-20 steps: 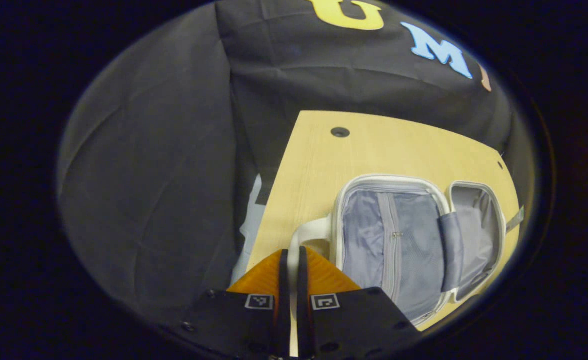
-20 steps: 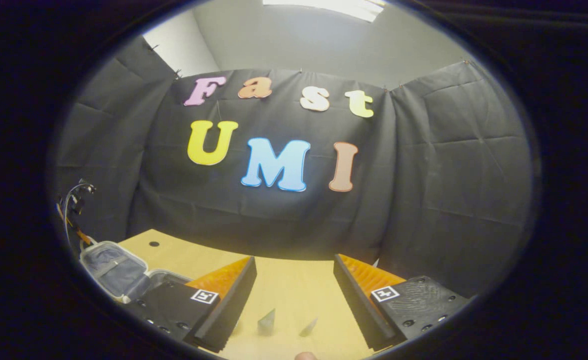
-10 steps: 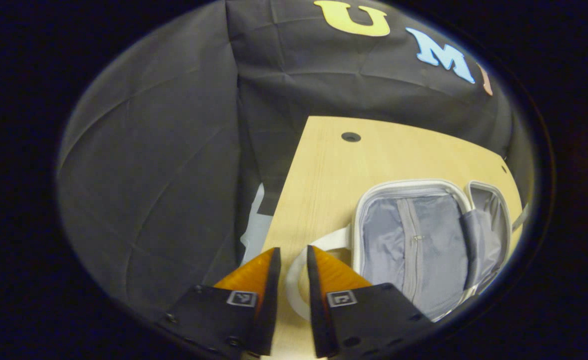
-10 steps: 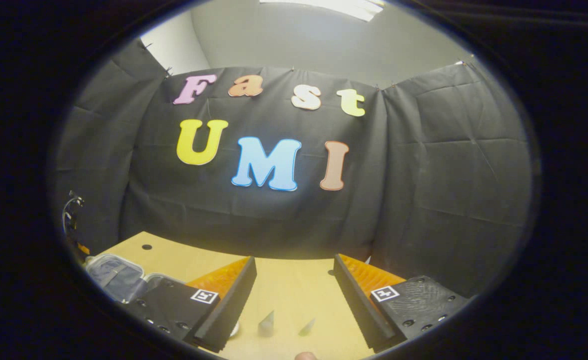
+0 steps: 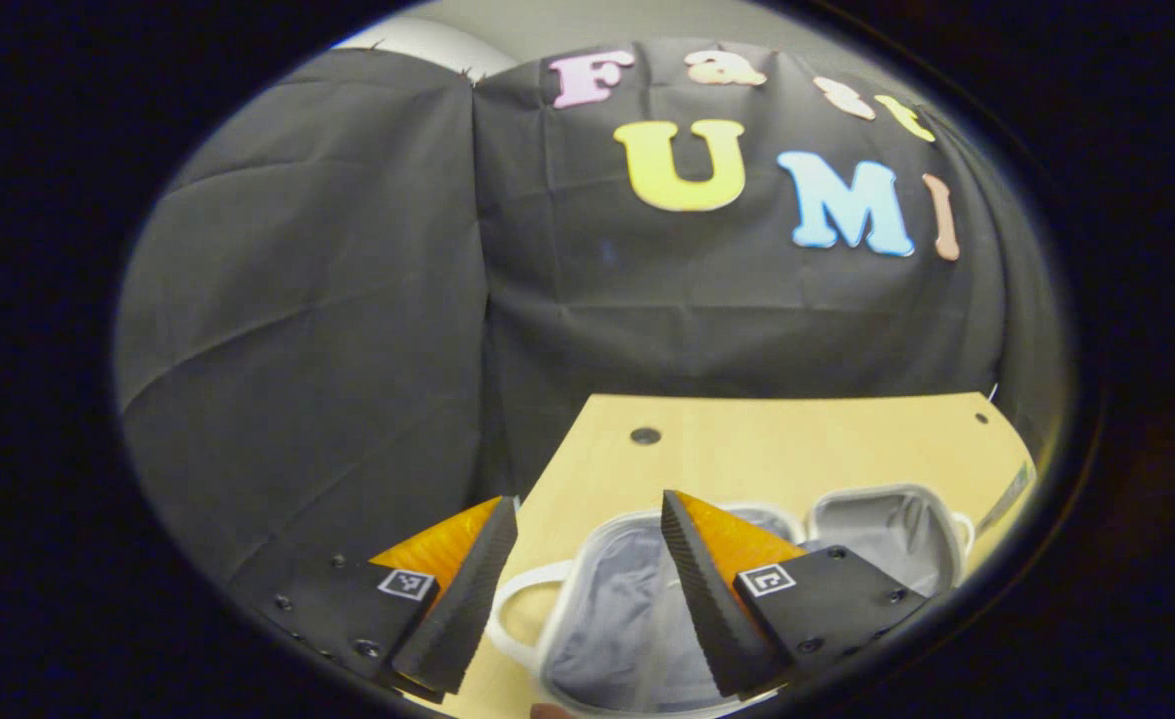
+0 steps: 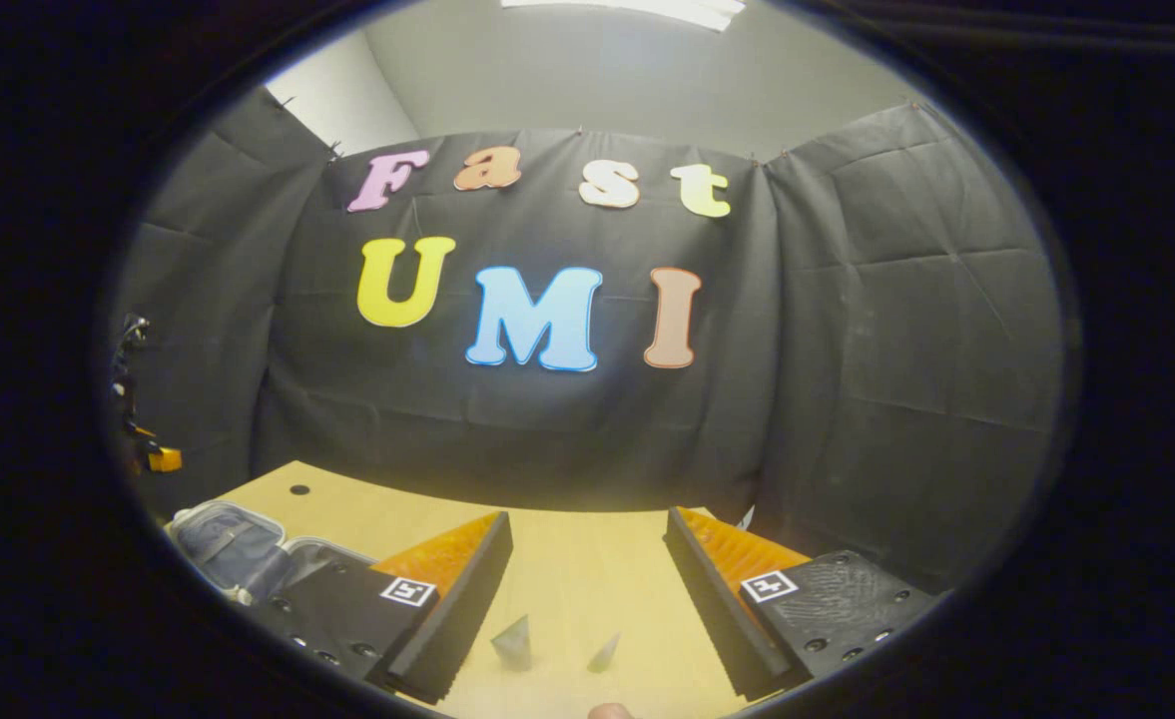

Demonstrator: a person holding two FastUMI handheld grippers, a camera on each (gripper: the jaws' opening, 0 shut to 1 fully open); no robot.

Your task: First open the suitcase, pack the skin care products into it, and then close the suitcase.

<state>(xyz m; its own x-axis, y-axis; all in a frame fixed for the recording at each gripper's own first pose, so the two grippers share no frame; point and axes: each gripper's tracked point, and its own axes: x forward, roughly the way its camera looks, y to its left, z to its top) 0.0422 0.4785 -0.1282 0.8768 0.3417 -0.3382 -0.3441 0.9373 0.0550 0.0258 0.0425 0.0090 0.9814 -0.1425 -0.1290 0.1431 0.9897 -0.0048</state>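
The suitcase (image 5: 647,609) lies open on the table (image 5: 807,449), just ahead of and below my left gripper (image 5: 587,589), its grey lining facing up and the second half (image 5: 886,529) spread out to the right of my fingers. Its white handle (image 5: 512,624) loops out between my two left fingers, which stand apart and touch nothing. In the right gripper view the case (image 6: 233,544) sits off to the left of my right gripper (image 6: 587,599), whose fingers are also apart and empty over bare table. Two small pale pointed things (image 6: 512,639) stand just in front of it; I can't tell what they are.

Opening looks done, so packing is my step now. I judge the best way is to leave the case where it lies and keep my left tool clear of the handle so nothing drags. I see no skin care products from here, so I need to turn my right tool to find them, then grip each one across its body and set it low into the lined half.
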